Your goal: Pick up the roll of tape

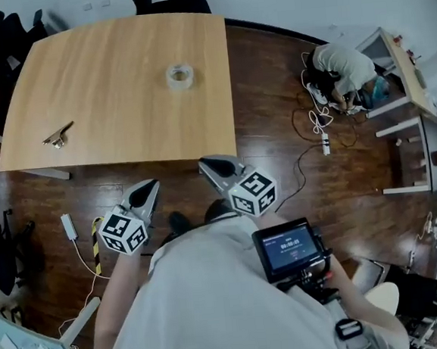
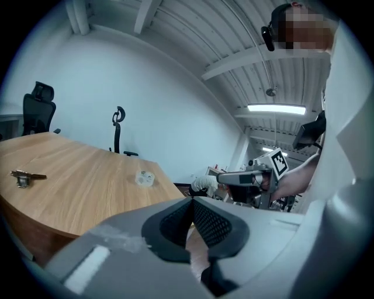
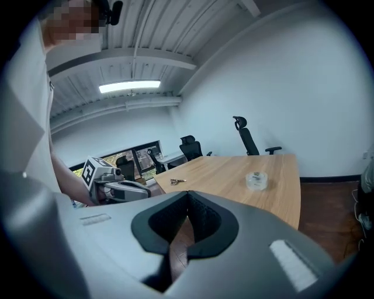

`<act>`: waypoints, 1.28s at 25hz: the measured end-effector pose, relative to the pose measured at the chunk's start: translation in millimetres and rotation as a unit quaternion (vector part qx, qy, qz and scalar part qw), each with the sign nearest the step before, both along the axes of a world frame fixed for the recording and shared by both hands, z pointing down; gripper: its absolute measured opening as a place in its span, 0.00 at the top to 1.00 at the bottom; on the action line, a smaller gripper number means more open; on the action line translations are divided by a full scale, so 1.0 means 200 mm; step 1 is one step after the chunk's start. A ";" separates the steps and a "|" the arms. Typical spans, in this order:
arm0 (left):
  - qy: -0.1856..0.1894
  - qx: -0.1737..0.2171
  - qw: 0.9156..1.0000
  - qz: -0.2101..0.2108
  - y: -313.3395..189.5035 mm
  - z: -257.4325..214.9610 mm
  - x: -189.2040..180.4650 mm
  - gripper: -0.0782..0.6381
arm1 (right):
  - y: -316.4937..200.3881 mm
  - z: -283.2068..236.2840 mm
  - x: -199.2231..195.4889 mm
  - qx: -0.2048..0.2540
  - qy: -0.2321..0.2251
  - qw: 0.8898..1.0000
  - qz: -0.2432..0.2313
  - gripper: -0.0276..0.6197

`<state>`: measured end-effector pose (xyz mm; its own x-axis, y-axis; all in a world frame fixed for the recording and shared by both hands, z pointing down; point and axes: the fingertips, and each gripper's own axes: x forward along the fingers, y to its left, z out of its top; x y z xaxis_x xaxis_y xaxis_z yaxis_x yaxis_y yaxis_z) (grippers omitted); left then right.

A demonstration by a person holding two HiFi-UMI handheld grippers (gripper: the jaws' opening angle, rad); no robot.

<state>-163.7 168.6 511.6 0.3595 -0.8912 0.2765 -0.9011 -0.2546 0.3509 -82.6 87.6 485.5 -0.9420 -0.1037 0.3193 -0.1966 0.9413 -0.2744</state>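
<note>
The wooden table (image 1: 114, 111) holds the roll of tape (image 1: 180, 76); left tongs (image 1: 152, 185) and right tongs (image 1: 205, 164) are closed, empty.

Roll of tape (image 1: 180, 76) on wooden table (image 1: 104, 81)
Left gripper (image 1: 151, 187) and right gripper (image 1: 205, 166) at its six o'clock — off the table.

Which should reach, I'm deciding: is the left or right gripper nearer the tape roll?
Right. Right gripper sits almost straight before the tape roll; left gripper farther back, leftward.

Head view overhead, steeply down, tool views low, near-level, close beside table (image 1: 106, 104), all sharing it
</note>
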 end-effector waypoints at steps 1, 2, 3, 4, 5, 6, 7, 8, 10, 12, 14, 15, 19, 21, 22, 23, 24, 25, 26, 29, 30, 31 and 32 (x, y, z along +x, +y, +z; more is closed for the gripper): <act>0.002 0.000 1.000 0.005 -0.01 0.00 -0.01 0.88 | 0.00 0.00 0.00 0.000 0.002 1.000 0.007 0.95; 0.004 0.001 1.000 0.011 -0.02 0.00 -0.01 0.88 | -0.01 0.00 0.00 0.000 0.004 1.000 0.012 0.95; 0.007 0.001 1.000 0.017 -0.02 0.01 -0.01 0.88 | -0.01 0.01 0.00 0.000 0.007 1.000 0.017 0.95; 0.009 0.000 1.000 0.023 -0.03 0.02 -0.01 0.88 | -0.01 0.01 0.00 0.000 0.010 1.000 0.022 0.95; 0.010 -0.001 1.000 0.029 -0.05 0.03 0.00 0.88 | -0.01 0.01 0.01 -0.001 0.012 1.000 0.025 0.95; 0.011 -0.002 0.999 0.035 -0.07 0.03 0.02 0.88 | -0.02 0.01 0.02 -0.002 0.013 1.000 0.027 0.95; 0.011 -0.003 0.999 0.039 -0.10 0.04 0.03 0.88 | -0.04 0.02 0.04 -0.003 0.014 1.000 0.028 0.95; 0.011 -0.003 0.999 0.042 -0.14 0.04 0.05 0.88 | -0.07 0.02 0.06 -0.005 0.015 0.999 0.030 0.95; 0.011 -0.003 0.999 0.048 -0.21 0.03 0.09 0.88 | -0.13 0.03 0.09 -0.010 0.013 0.999 0.036 0.95; 0.007 -0.003 0.999 0.054 -0.27 0.02 0.11 0.88 | -0.18 0.04 0.10 -0.013 0.009 0.999 0.039 0.95; 0.000 -0.009 0.998 0.058 -0.33 0.03 0.13 0.88 | -0.24 0.05 0.10 -0.017 0.003 0.999 0.035 0.95; -0.002 -0.013 0.998 0.058 -0.36 0.03 0.14 0.88 | -0.27 0.05 0.10 -0.019 0.001 0.999 0.033 0.95; -0.014 -0.029 0.998 0.057 -0.49 0.04 0.14 0.88 | -0.41 0.08 0.09 -0.031 -0.011 0.999 0.028 0.95; -0.021 -0.038 0.998 0.055 -0.55 0.04 0.12 0.88 | -0.49 0.09 0.07 -0.037 -0.018 0.999 0.027 0.95; -0.024 -0.043 0.997 0.054 -0.59 0.04 0.12 0.88 | -0.53 0.09 0.08 -0.041 -0.021 0.999 0.026 0.95; -0.024 -0.048 0.997 0.053 -0.64 0.04 0.13 0.88 | -0.58 0.10 0.08 -0.044 -0.023 0.998 0.026 0.95; -0.021 -0.051 0.997 0.051 -0.69 0.04 0.15 0.88 | -0.62 0.10 0.10 -0.047 -0.026 0.998 0.026 0.95; -0.016 -0.053 0.997 0.049 -0.75 0.04 0.16 0.88 | -0.68 0.11 0.11 -0.050 -0.029 0.998 0.027 0.95; -0.010 -0.054 0.997 0.048 -0.80 0.03 0.18 0.88 | -0.73 0.11 0.12 -0.052 -0.032 0.998 0.029 0.95; -0.002 -0.060 0.997 0.052 -0.96 0.03 0.22 0.88 | -0.87 0.12 0.15 -0.055 -0.041 0.997 0.030 0.95; -0.001 -0.064 0.997 0.053 -1.00 0.03 0.24 0.88 | -0.90 0.11 0.17 -0.056 -0.043 0.997 0.027 0.95; 0.000 -0.068 0.996 0.052 -1.04 0.04 0.26 0.88 | -0.93 0.11 0.18 -0.056 -0.044 0.997 0.024 0.95; 0.001 -0.072 0.996 0.049 -1.08 0.04 0.28 0.88 | -0.96 0.12 0.21 -0.058 -0.044 0.997 0.020 0.95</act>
<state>-108.0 -46.6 519.7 0.4444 -0.8026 0.3979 -0.8731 -0.2886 0.3928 -41.0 -104.5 509.2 -0.9626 -0.1084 0.2481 -0.2034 0.8944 -0.3982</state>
